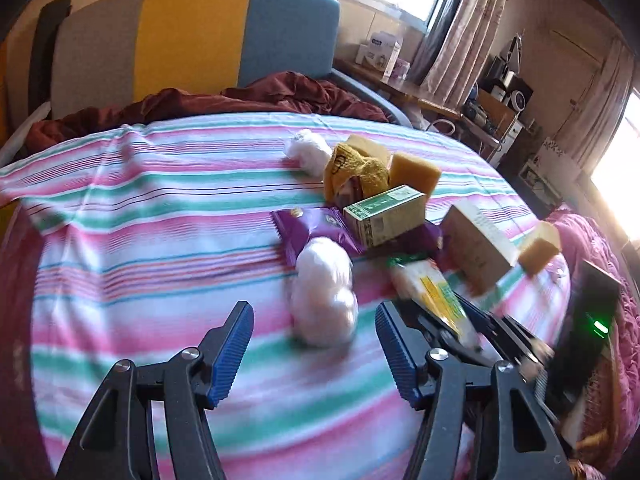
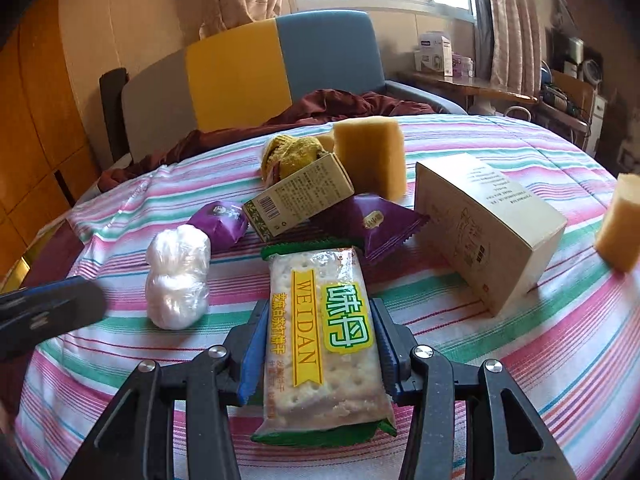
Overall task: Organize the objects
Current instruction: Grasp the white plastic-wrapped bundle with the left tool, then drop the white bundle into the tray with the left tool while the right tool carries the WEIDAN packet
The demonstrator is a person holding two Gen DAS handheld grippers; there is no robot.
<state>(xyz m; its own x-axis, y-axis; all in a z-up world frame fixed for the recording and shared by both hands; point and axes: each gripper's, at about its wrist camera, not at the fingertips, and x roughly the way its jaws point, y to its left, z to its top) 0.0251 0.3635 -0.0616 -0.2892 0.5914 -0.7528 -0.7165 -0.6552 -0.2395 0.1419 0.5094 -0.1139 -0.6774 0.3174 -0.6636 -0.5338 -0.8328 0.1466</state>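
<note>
Jaws of the left gripper point(image 1: 314, 350) stand wide apart in the left wrist view, with nothing between them; the white bag point(image 1: 324, 294), a knotted plastic bundle, lies on the bed point(image 1: 120, 208) just ahead of the gap. Beyond it a loose heap sits on the striped sheet: a purple packet point(image 1: 308, 228), a green box point(image 1: 384, 214) resting on it, a yellow cloth point(image 1: 356, 168), a sponge point(image 1: 414, 172), and a second white wad point(image 1: 306, 150) at the far side. To the right stand a tan box point(image 1: 476, 244) and another sponge point(image 1: 540, 250). The cracker pack point(image 1: 434, 292) reaches in from the right gripper point(image 1: 460, 332) at the right edge. This view is blurred, so fine detail is unsure.

In the right wrist view the right gripper's jaws are clamped on the cracker pack point(image 2: 324, 344), one pad on each long side, the pack pointing away over the bed. The white bag point(image 2: 178, 280) lies to its left, near the blurred tip of the left gripper point(image 2: 48, 312). Two purple packets point(image 2: 220, 222) flank the green box point(image 2: 300, 200), which leans against the yellow cloth point(image 2: 292, 154) and a sponge point(image 2: 370, 156).

Sorting looks barely begun: one item is in hand, the rest lie heaped. No bin or tray shows in either view, and both boxes are closed, so their contents cannot be told.
</note>
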